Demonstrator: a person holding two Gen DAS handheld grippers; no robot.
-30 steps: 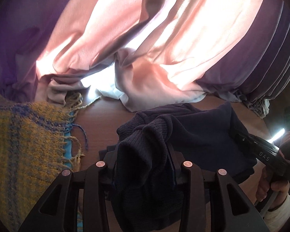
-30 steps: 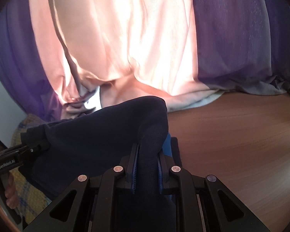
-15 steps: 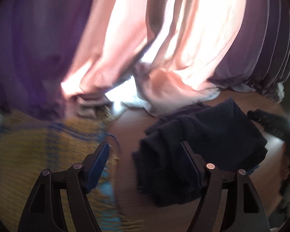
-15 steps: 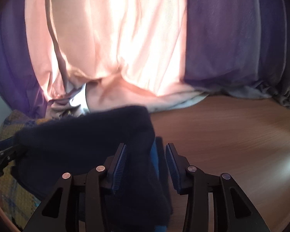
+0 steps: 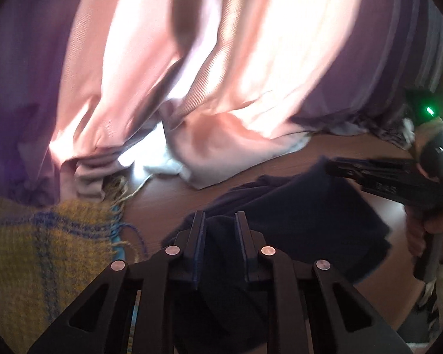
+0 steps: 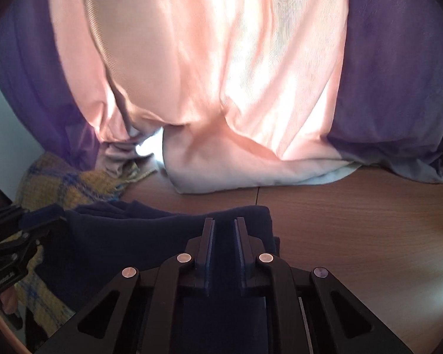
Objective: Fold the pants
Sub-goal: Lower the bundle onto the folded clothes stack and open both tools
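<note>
Behind everything hangs the curtain, pink in the middle and purple at the sides, its hem pooling on the wooden table. On my left, a yellow checked blanket lies at the table's edge, its fringe just beside the pants.

The pants are a dark navy bundle, already folded at least once by my reading, lying on the table directly under and in front of both claws. Their long axis runs across, from one claw to the other, so each hand is at its own end and neither is nearer to the whole.

My left claw is closing, with a thick bunch of the navy cloth between its pads, and I judge it gripped. My right claw is closing too, on the near right corner of the bundle, cloth filling the narrow gap.

In the left view the right claw comes in from the side over the far right end, held by a hand.

With both ends pinched, I judge the coming move must carry them together away from me or toward me, across that axis.
</note>
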